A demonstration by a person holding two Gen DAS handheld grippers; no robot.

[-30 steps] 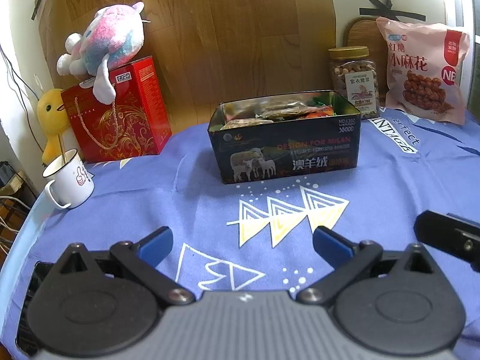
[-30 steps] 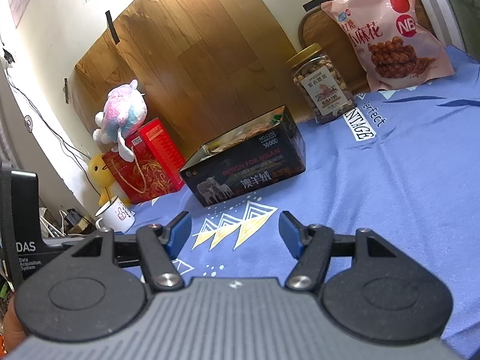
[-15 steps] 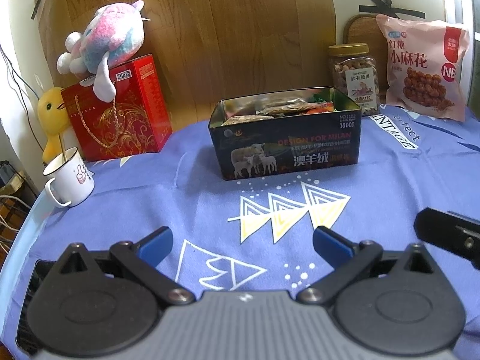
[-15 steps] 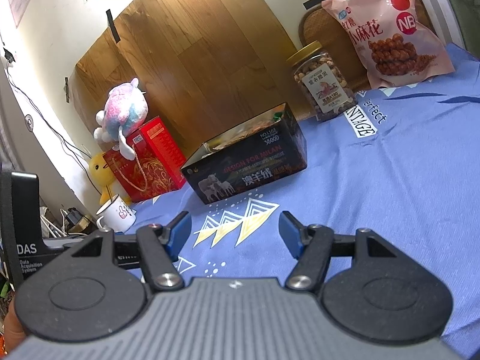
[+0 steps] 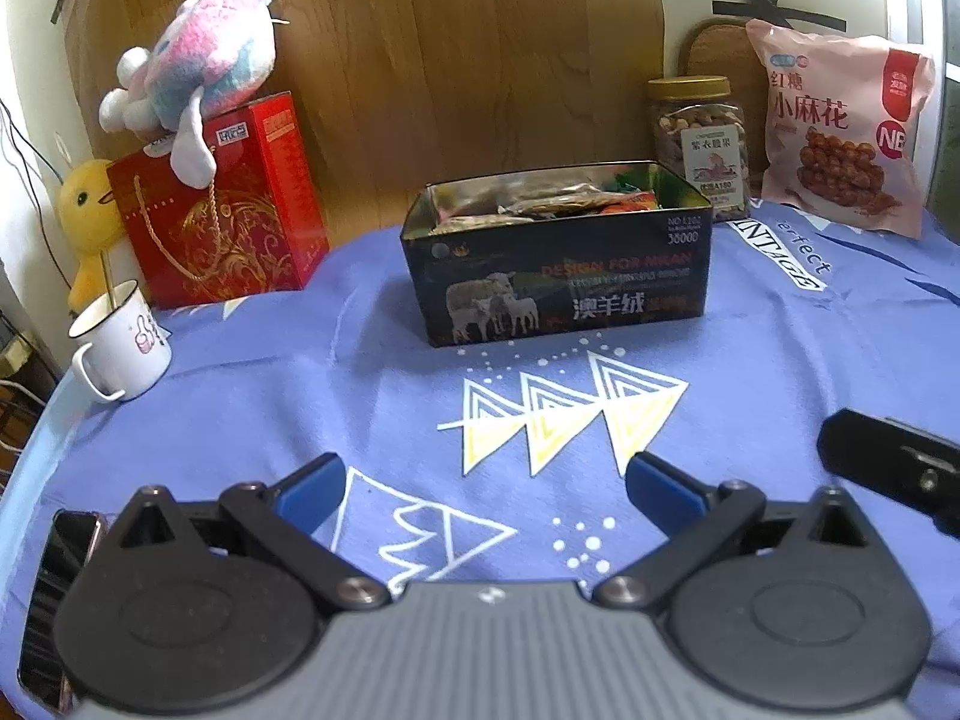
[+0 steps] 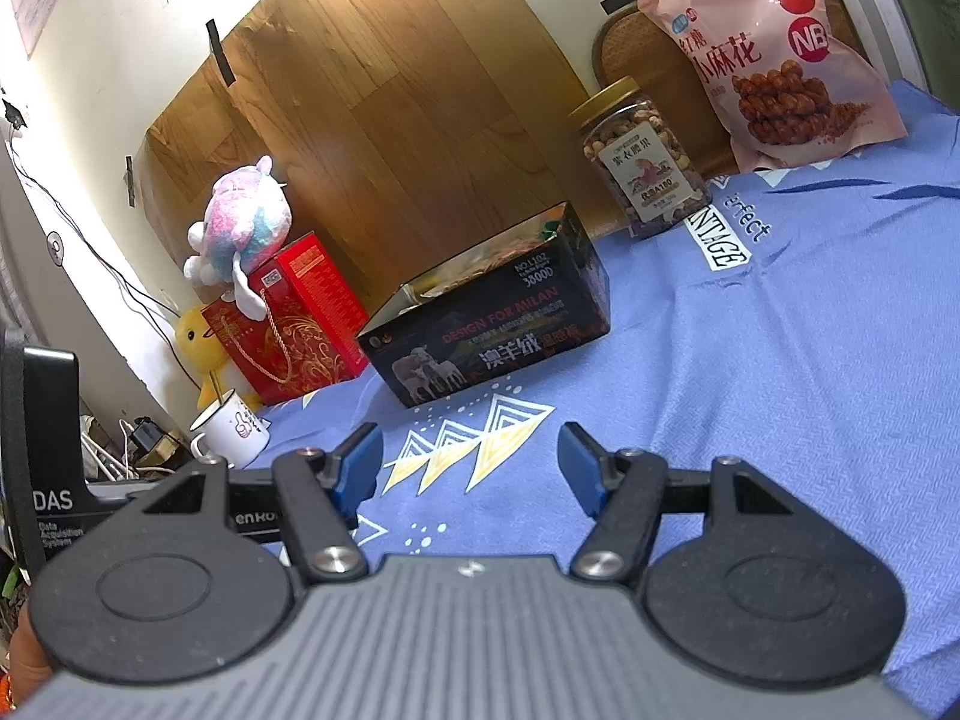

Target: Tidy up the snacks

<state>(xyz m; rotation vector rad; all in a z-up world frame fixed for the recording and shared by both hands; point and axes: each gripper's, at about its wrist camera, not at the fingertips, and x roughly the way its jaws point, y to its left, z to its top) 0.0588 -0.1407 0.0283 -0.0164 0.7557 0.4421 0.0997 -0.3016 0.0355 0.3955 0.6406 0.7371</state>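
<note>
Left wrist view showed the left gripper (image 5: 486, 483) spread wide and empty over the blue-clothed counter (image 5: 300, 396); the right gripper (image 6: 471, 468) likewise. The snack-filled tin (image 5: 558, 264) sat far centre, jar (image 5: 699, 144) and pink bag (image 5: 840, 138) far right. Approaching level would likely suit; open cloth lay between.

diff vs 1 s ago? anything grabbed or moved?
Nothing grabbed or released. The left gripper and right gripper are both open and empty, as before. Only small camera drift: in the left wrist view the black tin sits slightly lower in frame; in the right wrist view the scene slides a little up and right. Tin, nut jar, pink snack bag, mug and red gift box are unmoved on the cloth.
</note>
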